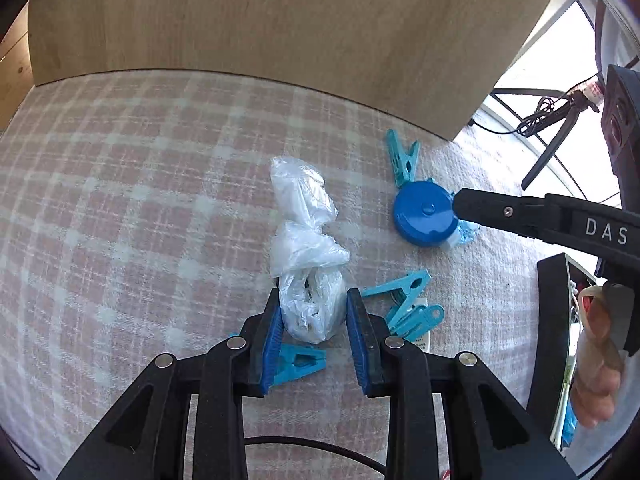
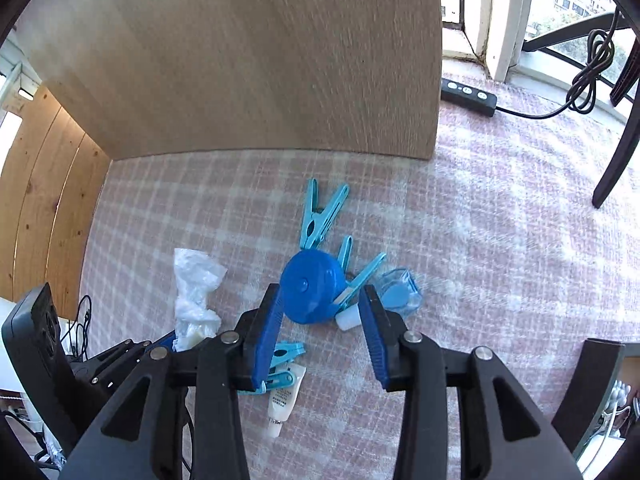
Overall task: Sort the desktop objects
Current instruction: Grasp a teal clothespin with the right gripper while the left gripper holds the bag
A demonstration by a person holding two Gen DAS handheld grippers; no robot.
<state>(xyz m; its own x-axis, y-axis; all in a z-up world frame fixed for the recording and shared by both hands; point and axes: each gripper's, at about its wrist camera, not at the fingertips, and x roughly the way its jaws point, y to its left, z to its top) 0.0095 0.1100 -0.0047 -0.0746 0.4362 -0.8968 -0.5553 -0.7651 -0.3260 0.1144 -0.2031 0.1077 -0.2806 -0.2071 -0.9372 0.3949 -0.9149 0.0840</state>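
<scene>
A crumpled clear plastic bag (image 1: 306, 240) lies on the pink checked cloth (image 1: 120, 200). My left gripper (image 1: 314, 300) is open, its blue pads on either side of the bag's near end. A round blue tape measure (image 2: 310, 288) lies to the right of the bag among several light blue clothes pegs (image 2: 320, 216). My right gripper (image 2: 322, 300) is open around the tape measure's near edge; in the left wrist view it (image 1: 458, 204) reaches the tape measure (image 1: 424, 213) from the right. A small white tube (image 2: 284, 396) and a clear blue item (image 2: 400, 292) lie nearby.
A pale wooden panel (image 1: 280, 20) stands upright along the far edge of the cloth. A black power strip (image 2: 468, 94) with its cable lies at the back right by the window. A black chair leg (image 2: 616, 152) stands at right. A black bin edge (image 1: 552, 340) is at right.
</scene>
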